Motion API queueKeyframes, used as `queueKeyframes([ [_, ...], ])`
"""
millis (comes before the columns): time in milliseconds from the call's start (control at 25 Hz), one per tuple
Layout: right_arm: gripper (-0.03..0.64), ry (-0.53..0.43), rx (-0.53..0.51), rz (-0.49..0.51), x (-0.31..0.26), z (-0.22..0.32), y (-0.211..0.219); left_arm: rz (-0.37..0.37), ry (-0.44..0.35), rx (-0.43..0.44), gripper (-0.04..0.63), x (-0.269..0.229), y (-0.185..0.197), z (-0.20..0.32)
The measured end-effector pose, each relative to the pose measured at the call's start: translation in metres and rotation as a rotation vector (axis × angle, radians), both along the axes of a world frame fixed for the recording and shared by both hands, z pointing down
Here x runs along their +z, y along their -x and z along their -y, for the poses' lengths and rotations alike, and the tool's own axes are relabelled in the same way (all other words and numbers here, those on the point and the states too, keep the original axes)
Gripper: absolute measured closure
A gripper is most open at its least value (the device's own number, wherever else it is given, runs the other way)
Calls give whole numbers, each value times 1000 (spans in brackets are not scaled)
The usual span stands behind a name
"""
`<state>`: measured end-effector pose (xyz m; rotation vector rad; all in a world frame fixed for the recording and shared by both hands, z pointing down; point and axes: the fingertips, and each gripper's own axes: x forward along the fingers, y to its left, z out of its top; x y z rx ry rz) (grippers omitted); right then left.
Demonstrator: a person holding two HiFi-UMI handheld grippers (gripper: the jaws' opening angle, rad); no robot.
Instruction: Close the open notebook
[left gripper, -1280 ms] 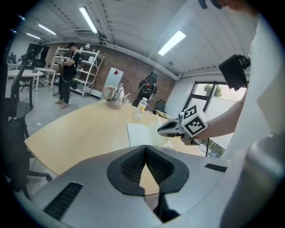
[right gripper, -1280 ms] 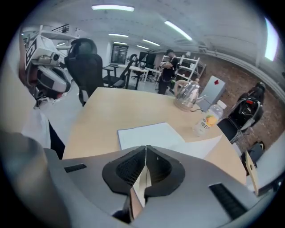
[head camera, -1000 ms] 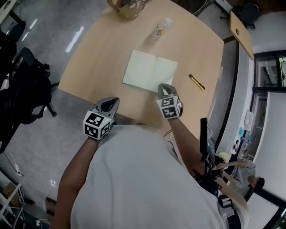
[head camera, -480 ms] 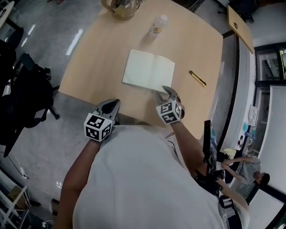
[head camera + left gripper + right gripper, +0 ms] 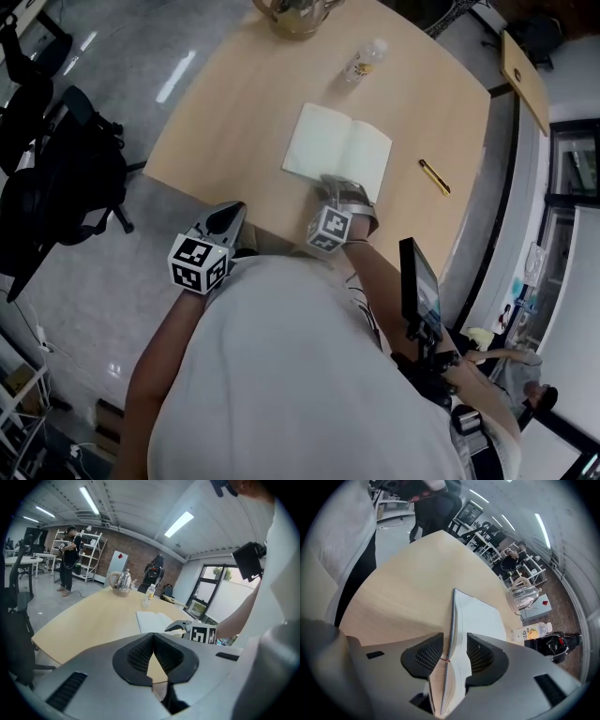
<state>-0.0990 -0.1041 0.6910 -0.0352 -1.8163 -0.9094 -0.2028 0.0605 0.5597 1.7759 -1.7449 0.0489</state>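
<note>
The open notebook (image 5: 337,150) lies flat with pale blank pages on the wooden table (image 5: 234,112). My right gripper (image 5: 343,190) is tipped down at the notebook's near edge. In the right gripper view, that edge of the notebook (image 5: 476,616) stands between the jaws of the right gripper (image 5: 450,651), which are opening and spread wide. My left gripper (image 5: 225,217) hovers at the table's near edge, left of the notebook and apart from it. Seen in its own view, the left gripper (image 5: 153,637) is shut and empty, with the notebook (image 5: 152,620) and the right gripper (image 5: 180,625) beyond it.
A yellow pen (image 5: 434,176) lies right of the notebook. A plastic bottle (image 5: 366,58) and a metal kettle (image 5: 295,14) stand at the far side. A black office chair (image 5: 56,169) sits left of the table. A person (image 5: 68,557) stands far off by shelves.
My right gripper rolled over, dropped forward onto the notebook's near edge, and its jaws opened. My left gripper shifted a little along the table's edge.
</note>
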Motion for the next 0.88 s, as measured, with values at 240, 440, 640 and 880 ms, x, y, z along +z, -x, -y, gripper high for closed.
queueKeyframes([
  [240, 483, -117, -12, -8, 3, 5, 9, 8, -5, -22, 589, 1, 15, -10],
  [440, 483, -183, -7, 6, 3, 8, 17, 6, -20, -9, 589, -2, 19, -10],
  [640, 517, -198, -22, 3, 5, 3, 25, -4, -5, 6, 589, 3, 24, -13],
  [880, 572, -117, 90, 81, 5, 0, 13, -6, -8, 49, 589, 5, 26, -7],
])
